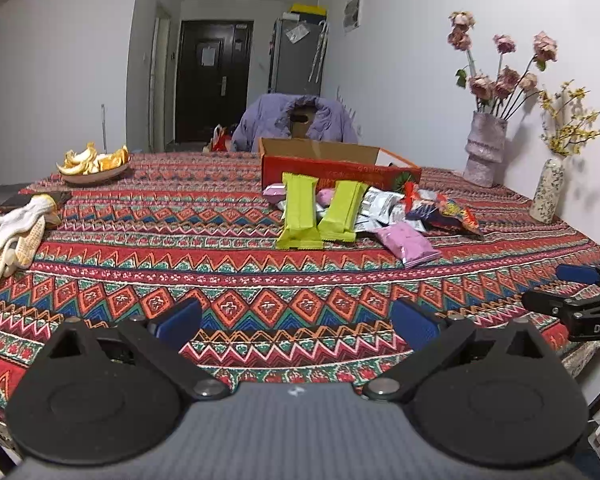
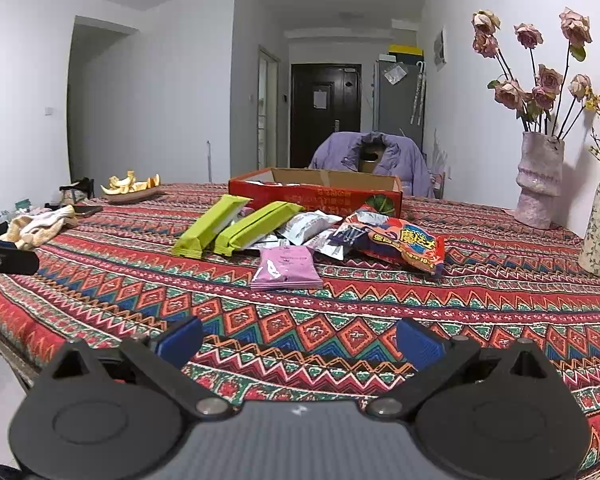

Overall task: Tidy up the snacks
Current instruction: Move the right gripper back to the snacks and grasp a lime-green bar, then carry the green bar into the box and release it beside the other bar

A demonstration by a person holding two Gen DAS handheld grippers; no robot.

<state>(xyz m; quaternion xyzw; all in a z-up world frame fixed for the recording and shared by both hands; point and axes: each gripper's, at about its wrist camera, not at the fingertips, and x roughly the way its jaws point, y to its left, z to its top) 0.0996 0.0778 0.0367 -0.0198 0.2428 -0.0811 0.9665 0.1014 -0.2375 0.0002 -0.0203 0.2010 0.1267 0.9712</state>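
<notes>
You're at the opening approach, left hand-held gripper (image 1: pixel 296 322) and right hand-held gripper (image 2: pixel 300 338) both spread and empty over the table (image 1: pixel 220 280), snack pile (image 2: pixel 308 232) heaped ahead before the red cardboard box (image 2: pixel 316 194), so pick one packet.

woven patterned cloth (image 1: pixel 228 280) covers the surface. two green packets (image 1: pixel 318 210) in matt foil; red snack bag (image 2: pixel 408 246) in glossy, crinkled film. box (image 1: pixel 320 152) of raw brown cardboard inside, printed red outside. knitted gloves (image 1: pixel 12 236). left claw (image 1: pixel 296 322): matt black plastic, ribbed blue pads (image 1: pixel 414 326).
</notes>
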